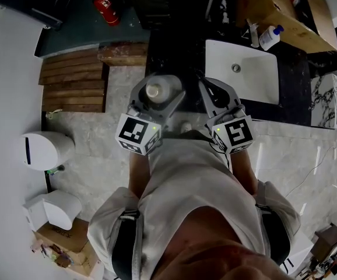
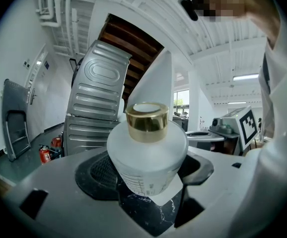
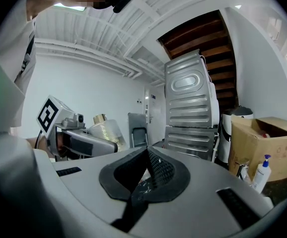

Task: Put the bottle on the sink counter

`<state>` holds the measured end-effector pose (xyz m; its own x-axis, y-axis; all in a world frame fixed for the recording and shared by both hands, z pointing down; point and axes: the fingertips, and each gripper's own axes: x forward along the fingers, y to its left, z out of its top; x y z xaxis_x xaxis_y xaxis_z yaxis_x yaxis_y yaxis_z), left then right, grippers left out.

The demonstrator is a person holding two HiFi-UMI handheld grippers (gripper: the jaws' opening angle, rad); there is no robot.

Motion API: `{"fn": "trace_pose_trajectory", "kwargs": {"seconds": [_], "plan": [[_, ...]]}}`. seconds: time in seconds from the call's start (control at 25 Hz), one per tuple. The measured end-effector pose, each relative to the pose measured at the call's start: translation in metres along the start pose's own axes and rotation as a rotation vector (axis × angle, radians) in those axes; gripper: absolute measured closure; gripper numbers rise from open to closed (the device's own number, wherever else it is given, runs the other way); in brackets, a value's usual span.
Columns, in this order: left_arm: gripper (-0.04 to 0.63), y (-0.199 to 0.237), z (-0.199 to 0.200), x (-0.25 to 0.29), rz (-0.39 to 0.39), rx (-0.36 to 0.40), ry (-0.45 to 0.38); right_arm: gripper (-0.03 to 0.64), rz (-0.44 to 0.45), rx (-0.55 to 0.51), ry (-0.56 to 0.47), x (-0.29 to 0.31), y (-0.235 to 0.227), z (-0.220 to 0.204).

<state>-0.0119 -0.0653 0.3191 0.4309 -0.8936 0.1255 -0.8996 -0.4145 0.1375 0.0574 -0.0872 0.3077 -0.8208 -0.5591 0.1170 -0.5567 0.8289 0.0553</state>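
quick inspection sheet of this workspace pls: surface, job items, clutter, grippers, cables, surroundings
surface: dark sink counter with a white basin, ahead of the person
job's things: frosted white bottle with a gold cap, held in the air, not yet on the counter
clutter: pump bottle and cardboard box by the counter's far edge
grippers: left gripper shut on the bottle; right gripper shut, empty
cables: thin cable on the floor at the right
surroundings: wooden pallet, red fire extinguisher, white bins on the left

left hand-held gripper (image 1: 157,92) – grey | marker cube (image 1: 138,134) black-white | shirt (image 1: 192,179) probably white
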Motion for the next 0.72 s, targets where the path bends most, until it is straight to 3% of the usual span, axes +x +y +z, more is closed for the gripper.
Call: {"fn": "trace_pose_trajectory", "kwargs": {"seconds": [0.72], "plan": [[0.264, 0.035, -0.002, 0.035, -0.007, 0.014, 0.035, 0.618, -0.016, 0.028, 0.037, 0.037, -0.03, -0.017]]}}
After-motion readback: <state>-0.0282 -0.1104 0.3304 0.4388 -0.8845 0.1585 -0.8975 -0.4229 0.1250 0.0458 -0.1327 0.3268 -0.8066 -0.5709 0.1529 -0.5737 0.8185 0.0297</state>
